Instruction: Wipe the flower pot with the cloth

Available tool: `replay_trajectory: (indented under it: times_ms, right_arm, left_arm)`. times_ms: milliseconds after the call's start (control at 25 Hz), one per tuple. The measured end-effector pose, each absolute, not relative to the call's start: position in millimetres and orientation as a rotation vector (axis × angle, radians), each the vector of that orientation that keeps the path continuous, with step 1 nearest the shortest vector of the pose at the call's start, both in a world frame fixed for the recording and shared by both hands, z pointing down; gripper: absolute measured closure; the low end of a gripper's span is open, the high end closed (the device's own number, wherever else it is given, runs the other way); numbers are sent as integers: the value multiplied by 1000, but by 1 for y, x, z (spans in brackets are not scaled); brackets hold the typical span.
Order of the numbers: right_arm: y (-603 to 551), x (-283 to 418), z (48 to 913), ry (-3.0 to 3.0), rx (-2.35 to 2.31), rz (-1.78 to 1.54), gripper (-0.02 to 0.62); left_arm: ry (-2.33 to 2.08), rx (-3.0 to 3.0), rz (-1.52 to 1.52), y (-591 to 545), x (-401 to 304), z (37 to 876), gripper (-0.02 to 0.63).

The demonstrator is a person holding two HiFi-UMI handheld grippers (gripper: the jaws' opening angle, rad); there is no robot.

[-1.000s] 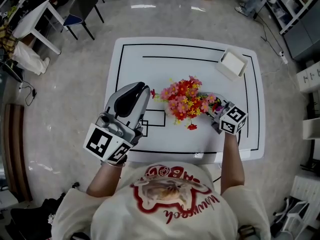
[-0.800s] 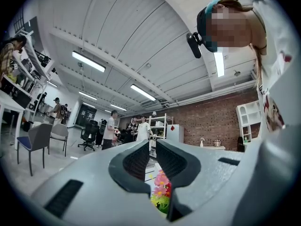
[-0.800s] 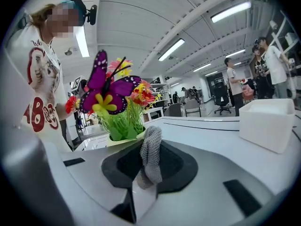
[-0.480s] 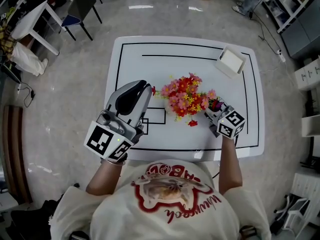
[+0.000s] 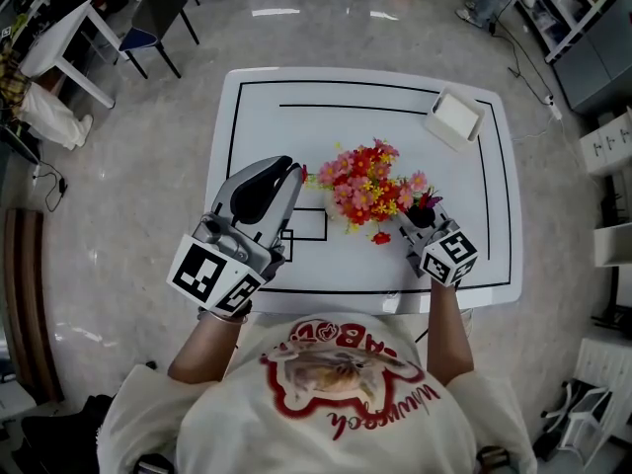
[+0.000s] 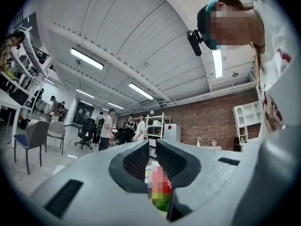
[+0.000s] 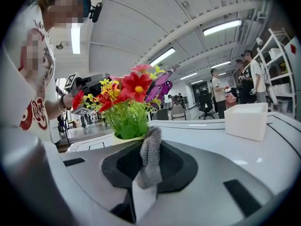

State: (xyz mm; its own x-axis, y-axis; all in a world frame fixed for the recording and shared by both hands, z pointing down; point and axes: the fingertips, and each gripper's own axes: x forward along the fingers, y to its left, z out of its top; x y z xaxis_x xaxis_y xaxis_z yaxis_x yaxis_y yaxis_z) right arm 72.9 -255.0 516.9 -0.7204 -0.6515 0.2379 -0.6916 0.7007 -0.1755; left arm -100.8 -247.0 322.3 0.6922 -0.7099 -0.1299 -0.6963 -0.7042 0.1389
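Note:
A pale pot (image 7: 123, 138) filled with red, pink and yellow artificial flowers (image 5: 368, 186) stands mid-table; in the head view the blooms hide the pot. My right gripper (image 5: 413, 225) sits just right of the flowers, shut on a grey knitted cloth (image 7: 149, 157) that sticks up between its jaws. In the right gripper view the cloth is close in front of the pot; I cannot tell whether they touch. My left gripper (image 5: 286, 178) hovers left of the flowers, jaws shut and holding nothing. In the left gripper view (image 6: 153, 147) it points slightly upward, with the flowers blurred behind its jaws.
A white box (image 5: 455, 119) sits at the table's far right corner. The white table (image 5: 267, 117) carries black outline markings. Chairs, another table and shelves stand on the floor around it, and people stand in the background of both gripper views.
My right gripper has drawn back a little toward the table's near edge and turned, with the cloth still in it. The left gripper has stayed put.

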Motion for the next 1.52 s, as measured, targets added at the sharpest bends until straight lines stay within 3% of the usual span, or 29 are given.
replay_trajectory:
  times_ms: [1520]
  right_arm:
    - [-201,20,507,-2736,1229,257,529]
  left_arm:
    - [-1094,2824,-305,-240,-81,325,558]
